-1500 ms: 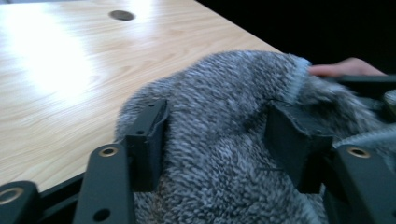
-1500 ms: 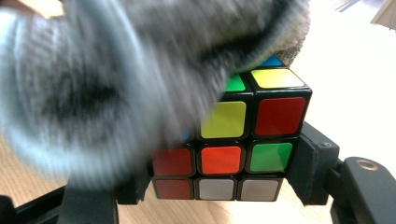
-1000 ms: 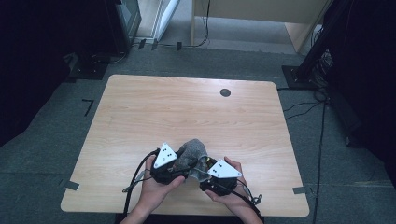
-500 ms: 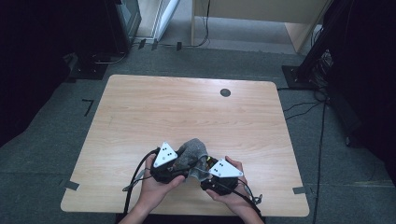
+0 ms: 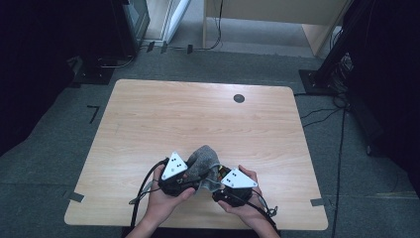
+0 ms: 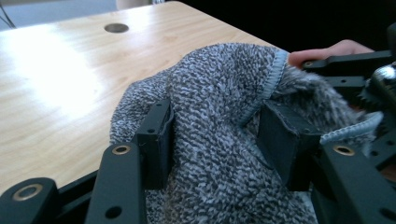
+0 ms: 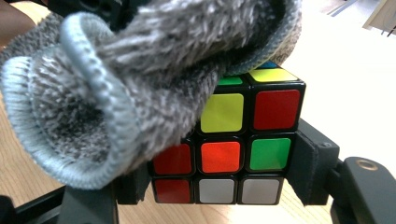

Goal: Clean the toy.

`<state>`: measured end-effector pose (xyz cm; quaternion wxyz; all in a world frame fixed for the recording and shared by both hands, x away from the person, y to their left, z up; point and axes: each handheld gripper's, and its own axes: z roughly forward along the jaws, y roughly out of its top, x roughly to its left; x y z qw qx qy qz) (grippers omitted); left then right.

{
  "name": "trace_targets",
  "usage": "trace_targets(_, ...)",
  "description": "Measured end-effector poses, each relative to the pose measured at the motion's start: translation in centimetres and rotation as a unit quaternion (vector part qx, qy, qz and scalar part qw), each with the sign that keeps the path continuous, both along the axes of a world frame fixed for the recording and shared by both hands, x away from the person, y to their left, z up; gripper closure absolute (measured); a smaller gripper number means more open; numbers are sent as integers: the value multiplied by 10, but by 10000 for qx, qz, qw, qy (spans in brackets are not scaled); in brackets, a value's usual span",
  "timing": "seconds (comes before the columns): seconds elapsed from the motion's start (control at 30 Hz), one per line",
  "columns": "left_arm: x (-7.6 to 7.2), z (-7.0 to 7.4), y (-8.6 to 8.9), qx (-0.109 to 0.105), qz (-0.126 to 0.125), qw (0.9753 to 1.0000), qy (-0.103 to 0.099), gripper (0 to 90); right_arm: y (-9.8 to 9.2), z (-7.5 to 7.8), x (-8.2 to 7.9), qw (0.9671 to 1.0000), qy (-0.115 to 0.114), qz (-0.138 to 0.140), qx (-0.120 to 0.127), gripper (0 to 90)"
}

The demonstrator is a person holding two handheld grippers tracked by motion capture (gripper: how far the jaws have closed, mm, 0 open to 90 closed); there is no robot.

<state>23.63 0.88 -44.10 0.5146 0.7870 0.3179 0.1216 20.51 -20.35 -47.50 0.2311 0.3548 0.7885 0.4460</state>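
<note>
High view: near the front edge of the wooden table (image 5: 148, 124), a grey cloth (image 5: 203, 161) is bunched between the left gripper (image 5: 190, 176) and the right gripper (image 5: 218, 181), each held in a hand. Left gripper view: the cloth (image 6: 219, 121) is pinched between the two black jaws, bulging above them. Right gripper view: a colour puzzle cube (image 7: 233, 149) is clamped between the jaws, and the cloth (image 7: 116, 79) is draped over its top and near corner.
</note>
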Motion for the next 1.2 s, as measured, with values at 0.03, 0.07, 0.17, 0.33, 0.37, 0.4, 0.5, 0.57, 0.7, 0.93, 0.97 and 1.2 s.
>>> trace_targets(0.03,3,-1,3,-14,25,10000,63,467,0,1,-1,10000,1,-14,2,343)
trace_targets(0.07,6,-3,6,-2,142,9998,123,467,0,1,-1,10000,-36,-3,-23,344)
trace_targets(0.17,12,-7,12,61,416,9986,312,473,0,1,-1,10000,-13,-8,-19,343)
trace_targets(0.33,11,-7,12,83,534,9978,371,491,2,0,-1,10000,2,-15,-32,343)
trace_targets(0.37,10,-6,11,37,501,9980,372,493,2,0,-1,10000,4,-7,-22,343)
trace_targets(0.4,9,-5,10,-39,439,9983,383,493,1,1,-1,10000,-7,-6,-14,343)
trace_targets(0.5,1,0,2,-101,149,9996,222,476,0,2,0,10000,-6,-4,45,343)
trace_targets(0.57,-2,2,-3,125,237,9996,69,454,1,1,-1,10000,35,-16,47,343)
trace_targets(0.7,8,-4,6,138,521,9981,303,405,0,1,-2,10000,-6,-33,-12,343)
trace_targets(0.93,11,-5,11,-19,568,9977,375,451,-1,4,-2,10000,-18,-24,92,343)
trace_targets(0.97,9,-4,9,-86,450,9983,355,451,-1,3,-1,10000,-17,-20,86,343)
trace_targets(1.2,8,-4,5,-88,289,9993,239,417,-2,3,-1,10000,-13,-45,72,343)
